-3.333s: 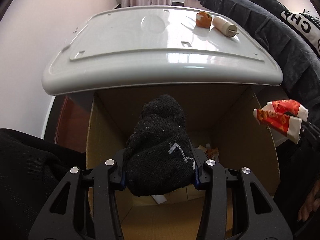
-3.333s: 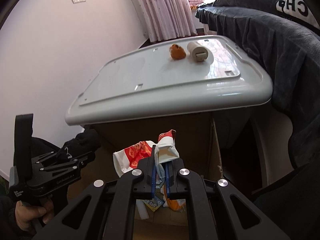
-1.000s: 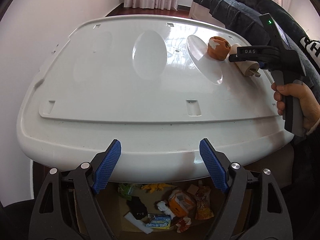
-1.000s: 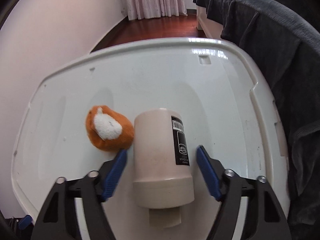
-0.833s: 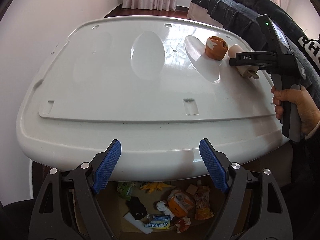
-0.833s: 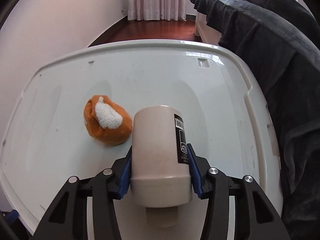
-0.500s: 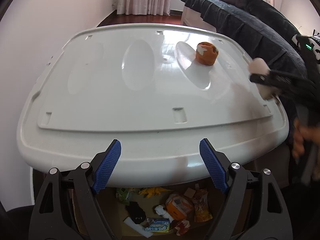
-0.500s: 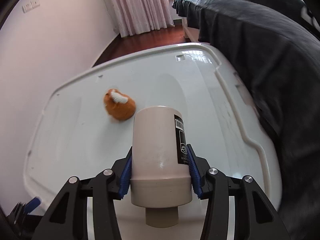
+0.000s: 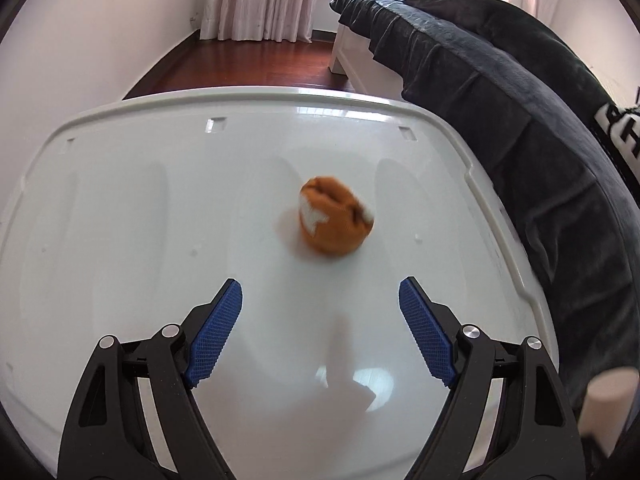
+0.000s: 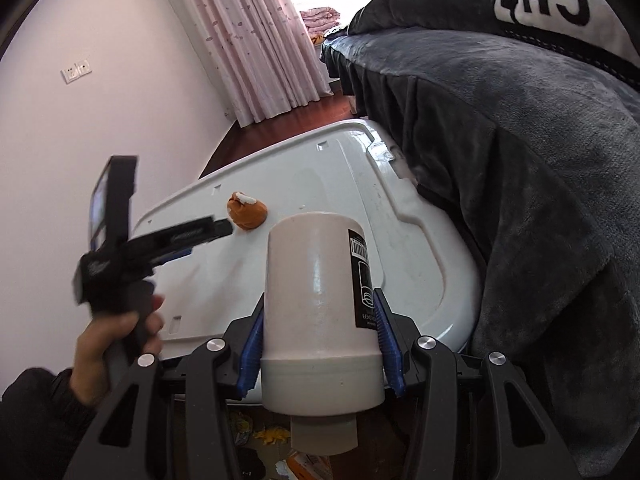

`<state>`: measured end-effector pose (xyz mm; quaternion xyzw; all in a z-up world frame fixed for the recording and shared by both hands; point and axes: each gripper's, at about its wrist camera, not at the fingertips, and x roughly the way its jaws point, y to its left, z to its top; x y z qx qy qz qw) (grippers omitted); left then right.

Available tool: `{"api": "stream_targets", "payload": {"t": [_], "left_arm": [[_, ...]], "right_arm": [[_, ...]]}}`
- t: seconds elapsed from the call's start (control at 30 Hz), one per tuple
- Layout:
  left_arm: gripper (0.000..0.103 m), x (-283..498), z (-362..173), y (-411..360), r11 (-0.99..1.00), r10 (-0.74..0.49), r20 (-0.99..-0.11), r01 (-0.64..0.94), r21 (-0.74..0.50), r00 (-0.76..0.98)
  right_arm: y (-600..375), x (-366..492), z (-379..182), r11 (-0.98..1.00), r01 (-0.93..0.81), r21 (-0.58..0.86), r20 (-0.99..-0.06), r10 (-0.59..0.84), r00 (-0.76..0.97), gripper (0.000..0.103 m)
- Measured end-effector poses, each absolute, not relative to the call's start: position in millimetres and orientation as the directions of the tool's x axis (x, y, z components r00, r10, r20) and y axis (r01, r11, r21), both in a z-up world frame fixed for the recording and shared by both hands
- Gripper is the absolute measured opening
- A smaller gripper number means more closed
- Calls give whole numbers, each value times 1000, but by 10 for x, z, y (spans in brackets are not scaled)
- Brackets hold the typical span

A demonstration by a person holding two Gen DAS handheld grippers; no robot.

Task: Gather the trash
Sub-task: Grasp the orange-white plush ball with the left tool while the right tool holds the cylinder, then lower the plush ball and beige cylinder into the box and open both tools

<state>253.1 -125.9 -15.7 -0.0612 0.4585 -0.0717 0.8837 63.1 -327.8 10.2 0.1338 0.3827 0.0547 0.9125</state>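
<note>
left gripper (image 9: 320, 320) wide, empty, near orange ball (image 9: 335, 222) on white lid (image 9: 120, 240) | straddle ball squarely, then close | right gripper (image 10: 318, 340) clamps white bottle (image 10: 320, 300)

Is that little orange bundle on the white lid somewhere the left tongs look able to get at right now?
Probably yes. The left tongs are open with nothing between them, pointed at the orange bundle, which sits alone on the white lid. The right tongs hold the bottle off to the side.

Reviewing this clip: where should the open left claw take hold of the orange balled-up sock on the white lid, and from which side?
Probably across the orange sock's rounded middle, from above and the near side: it sits alone on the white lid, and the left claw looks wider than it.
</note>
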Motion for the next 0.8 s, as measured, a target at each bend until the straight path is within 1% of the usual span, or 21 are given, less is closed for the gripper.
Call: {"api": "stream_targets", "payload": {"t": [0.1, 0.2, 0.3, 0.33, 0.37, 0.4, 0.43, 0.5, 0.53, 0.63, 0.8], "left_arm": [[79, 2753, -243, -1397, 986, -161, -811, 62, -154, 563], [79, 2924, -319, -1507, 994, -107, -818, 47, -97, 565], [79, 3079, -411, -1555, 996, -87, -822, 40, -79, 562], [73, 3118, -440, -1560, 997, -72, -825, 31, -66, 561], [64, 3146, -469, -1553, 998, -62, -828, 25, -57, 557], [53, 3153, -483, -1537, 997, -71, -825, 31, -65, 561], [40, 3152, -468, -1531, 997, -74, -812, 33, -68, 578], [33, 3139, -447, -1528, 998, -68, -805, 45, -51, 589], [30, 3134, -439, -1531, 998, -69, -802, 50, -49, 593], [27, 3076, -425, -1509, 997, -79, -801, 65, -50, 594], [27, 2868, -335, -1433, 996, -86, -793, 84, -44, 603]], "right_arm": [[-3311, 650, 98, 955, -4, 297, -676, 214, 705, 48], [-3274, 678, 82, 955, -20, 297, -679, 225, 699, 48], [-3202, 704, 74, 957, -42, 288, -682, 235, 693, 48], [-3187, 703, 71, 957, -49, 285, -682, 238, 691, 48], [-3174, 710, 67, 958, -55, 282, -683, 241, 689, 48], [-3160, 725, 59, 959, -56, 279, -686, 240, 687, 48], [-3163, 739, 51, 958, -56, 280, -687, 241, 686, 48], [-3169, 759, 36, 955, -54, 290, -689, 248, 681, 48], [-3167, 756, 34, 955, -53, 293, -689, 249, 681, 48], [-3169, 764, 30, 955, -50, 292, -690, 246, 681, 48], [-3186, 784, 19, 956, -43, 292, -691, 242, 681, 48]]}}
